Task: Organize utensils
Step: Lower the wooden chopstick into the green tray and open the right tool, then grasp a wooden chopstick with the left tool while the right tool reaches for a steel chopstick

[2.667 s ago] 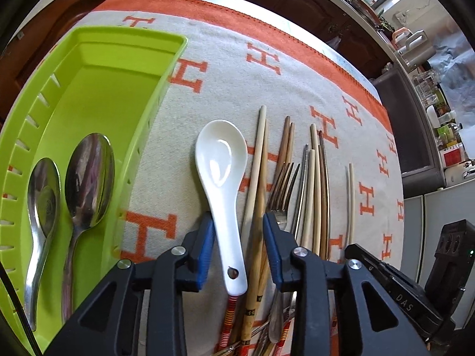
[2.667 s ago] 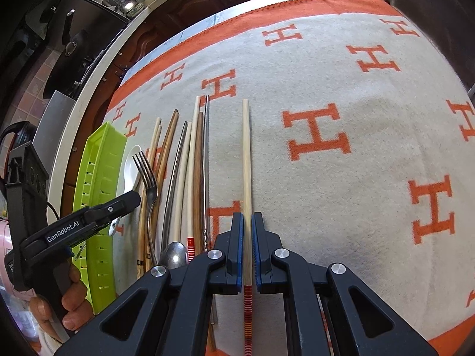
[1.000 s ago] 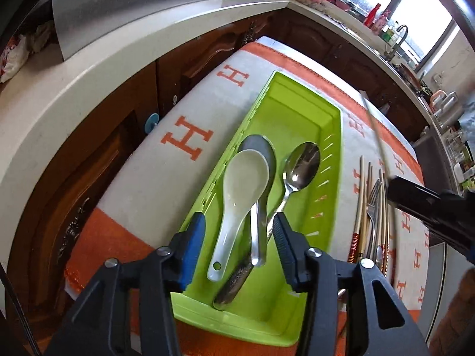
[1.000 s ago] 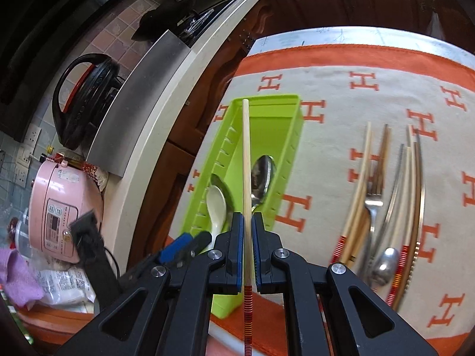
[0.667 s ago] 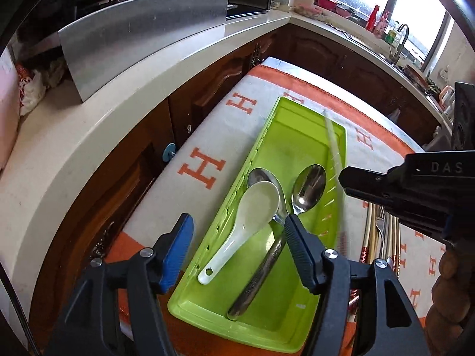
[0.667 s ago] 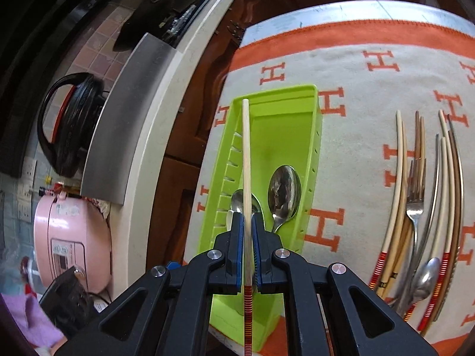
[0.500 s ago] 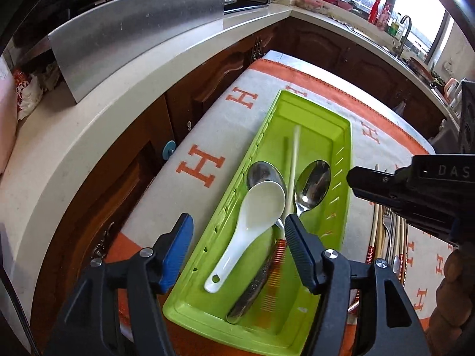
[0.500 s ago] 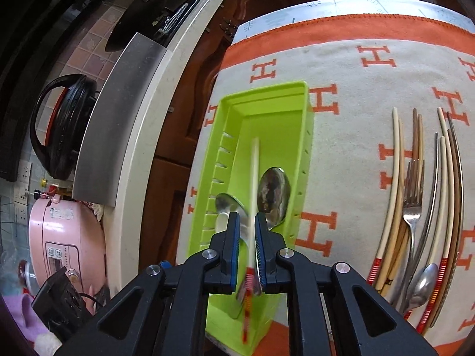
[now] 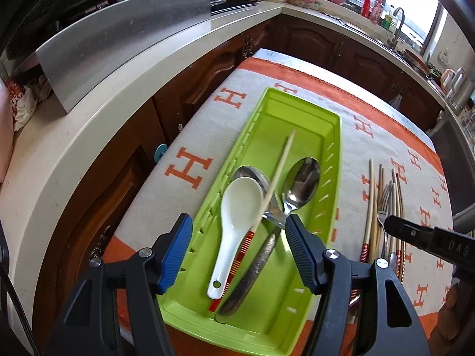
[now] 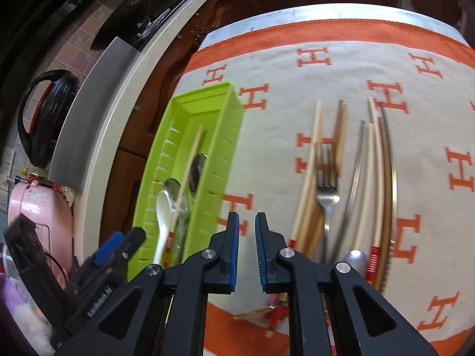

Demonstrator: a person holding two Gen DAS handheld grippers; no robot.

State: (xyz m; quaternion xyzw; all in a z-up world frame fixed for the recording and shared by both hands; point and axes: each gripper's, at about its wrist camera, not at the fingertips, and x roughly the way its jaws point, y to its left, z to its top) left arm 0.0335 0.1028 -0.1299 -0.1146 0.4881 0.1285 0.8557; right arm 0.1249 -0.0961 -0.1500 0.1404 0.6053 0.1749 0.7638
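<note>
Here, a lime-green slotted tray (image 9: 332, 160) is seen lying on the surface, which is covered by a cream cloth (image 9: 190, 195) with orange H marks. Inside the tray, a white ceramic spoon (image 9: 234, 216) is laid along the side nearer the kitchen counter, and two metal spoons (image 9: 299, 184) are set beside it, their bowls pointing to the far end. A single pale chopstick (image 9: 273, 187) with a red-striped end is laid slantwise across the spoons, its thin tip reaching over the bare far part of the tray floor.

The left hand-held gripper (image 9: 237, 249) is held above the near end of the tray with its blue pads spread wide; its jaws have just been opening, and nothing is pinched between them. The right hand-held gripper (image 10: 247, 252) is held over the cloth just beside the tray, its jaws slightly parted after opening a little, with nothing between them.

On the cloth, well apart from the tray, the remaining chopsticks (image 10: 371, 178), a fork (image 10: 326, 190) and another metal spoon (image 10: 354, 259) are left in a loose row.
</note>
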